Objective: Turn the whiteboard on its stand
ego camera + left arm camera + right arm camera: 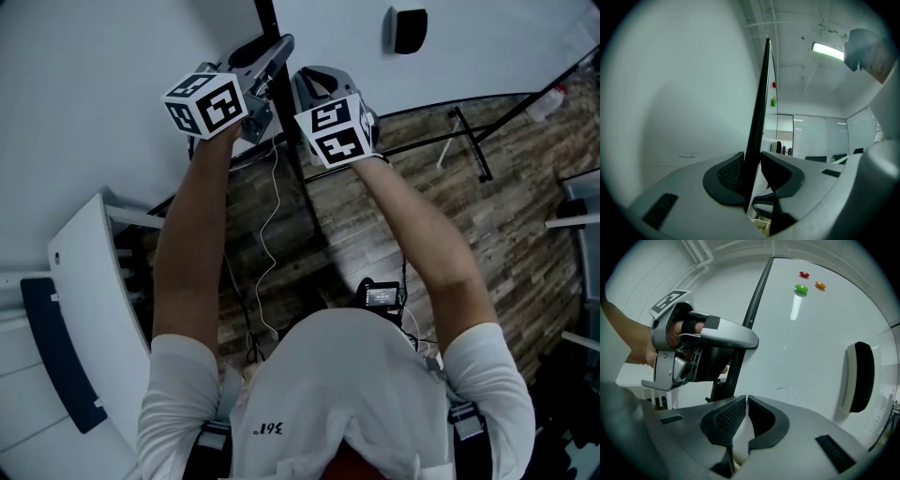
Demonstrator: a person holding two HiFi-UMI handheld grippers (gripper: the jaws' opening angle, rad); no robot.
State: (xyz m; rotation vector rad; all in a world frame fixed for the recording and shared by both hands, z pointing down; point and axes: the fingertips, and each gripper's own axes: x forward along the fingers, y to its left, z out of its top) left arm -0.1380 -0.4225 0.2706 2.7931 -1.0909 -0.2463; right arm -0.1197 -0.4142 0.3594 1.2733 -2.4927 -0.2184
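- Floor [394, 220] is dark, worn wood-look planks, with thin cables [269, 225] trailing over it.
- Plain white wall [84, 103] on one side, and some white furniture [98, 309] just beside it.
- White ceiling [797, 42] with bare pipes [769, 21] and one light strip [827, 50] switched on.
- Glass partitions [811, 136] at the far end, with an office chair [778, 146] near them.
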